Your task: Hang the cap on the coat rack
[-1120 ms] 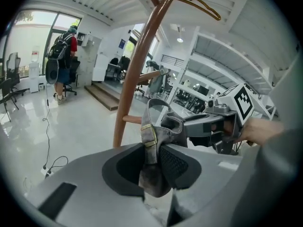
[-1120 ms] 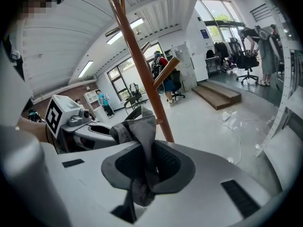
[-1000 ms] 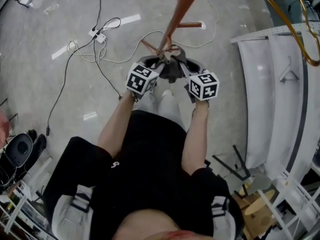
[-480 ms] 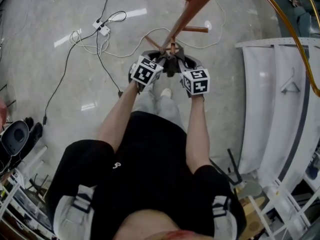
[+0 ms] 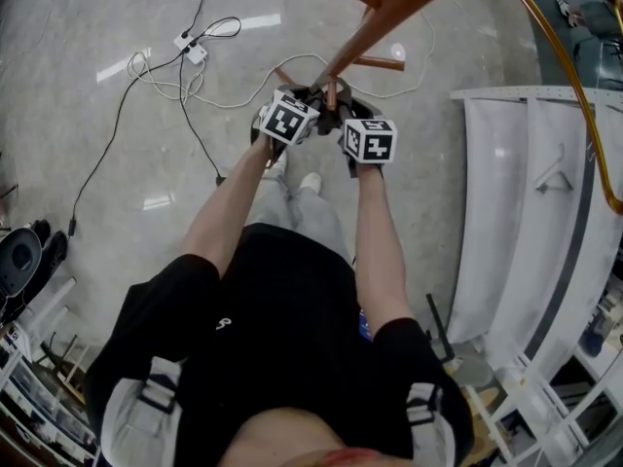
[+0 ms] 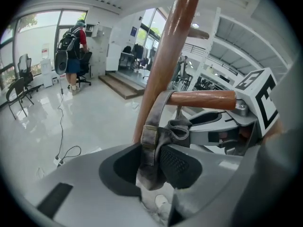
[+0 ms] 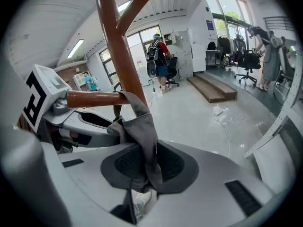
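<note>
The grey cap (image 5: 327, 105) hangs by its strap (image 6: 154, 136) over a short horizontal peg (image 6: 203, 99) of the brown wooden coat rack (image 5: 389, 8). In the left gripper view the strap loops over the peg and drops between the jaws of my left gripper (image 6: 154, 167). Those jaws are opening, and a thin gap shows beside the strap. My right gripper (image 7: 144, 167) is shut on a fold of the cap's fabric (image 7: 142, 131) just below the same peg (image 7: 94, 98). Both grippers meet at the rack's pole (image 7: 116, 41), facing each other.
White cables and a power strip (image 5: 190, 42) lie on the glossy floor beyond the rack. A white shelving frame (image 5: 526, 212) and a curved gold tube (image 5: 574, 76) stand at the right. A person with a backpack (image 6: 73, 51) and office chairs are far off.
Both grippers moved up and inward toward the rack's pole, carrying the cap onto the peg. They now sit closer together.
</note>
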Available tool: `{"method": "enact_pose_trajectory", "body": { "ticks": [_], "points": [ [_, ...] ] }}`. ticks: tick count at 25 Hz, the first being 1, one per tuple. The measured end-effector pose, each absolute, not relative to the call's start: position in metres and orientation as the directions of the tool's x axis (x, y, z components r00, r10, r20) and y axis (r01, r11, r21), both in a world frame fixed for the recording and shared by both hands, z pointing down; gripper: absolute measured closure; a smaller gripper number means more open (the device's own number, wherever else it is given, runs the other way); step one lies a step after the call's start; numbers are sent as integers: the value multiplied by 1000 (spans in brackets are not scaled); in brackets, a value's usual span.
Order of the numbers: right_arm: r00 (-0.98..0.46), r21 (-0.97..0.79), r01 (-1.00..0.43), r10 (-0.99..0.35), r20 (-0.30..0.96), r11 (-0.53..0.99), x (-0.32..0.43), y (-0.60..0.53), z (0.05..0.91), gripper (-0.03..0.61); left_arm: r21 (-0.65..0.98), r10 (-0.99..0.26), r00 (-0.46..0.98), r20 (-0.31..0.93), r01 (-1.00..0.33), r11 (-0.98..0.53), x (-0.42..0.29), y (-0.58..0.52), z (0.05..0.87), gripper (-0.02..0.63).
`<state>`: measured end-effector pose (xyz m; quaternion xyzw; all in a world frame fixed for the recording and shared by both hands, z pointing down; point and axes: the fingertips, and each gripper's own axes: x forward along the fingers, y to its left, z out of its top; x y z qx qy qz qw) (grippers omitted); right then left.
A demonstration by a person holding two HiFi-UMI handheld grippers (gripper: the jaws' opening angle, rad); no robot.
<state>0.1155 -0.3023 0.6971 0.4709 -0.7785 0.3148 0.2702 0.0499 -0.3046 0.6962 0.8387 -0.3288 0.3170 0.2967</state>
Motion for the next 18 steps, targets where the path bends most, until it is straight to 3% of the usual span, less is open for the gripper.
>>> {"method": "enact_pose_trajectory", "body": {
  "ticks": [4, 6, 8, 11, 18],
  "points": [
    [-393, -233, -913, -567, 724, 336, 120, -299, 694, 462, 241, -399, 544, 738, -764, -598, 40, -314, 689, 491],
    [-406, -273, -912, -573, 712, 308, 124, -295, 690, 434, 292, -421, 541, 728, -801, -523, 28, -312, 686, 460],
    [-426, -342, -904, -601, 676, 255, 131, -290, 681, 434, 397, -481, 550, 683, -832, -388, 17, -307, 677, 454],
    [-442, -411, -886, -665, 602, 216, 142, -289, 658, 451, 423, -586, 496, 641, -865, -270, 1, -301, 655, 454],
    [-443, -388, -873, -813, 378, 295, 147, -300, 552, 517, 404, -779, 448, 438, -872, -275, -10, -308, 553, 465]
  ]
}}
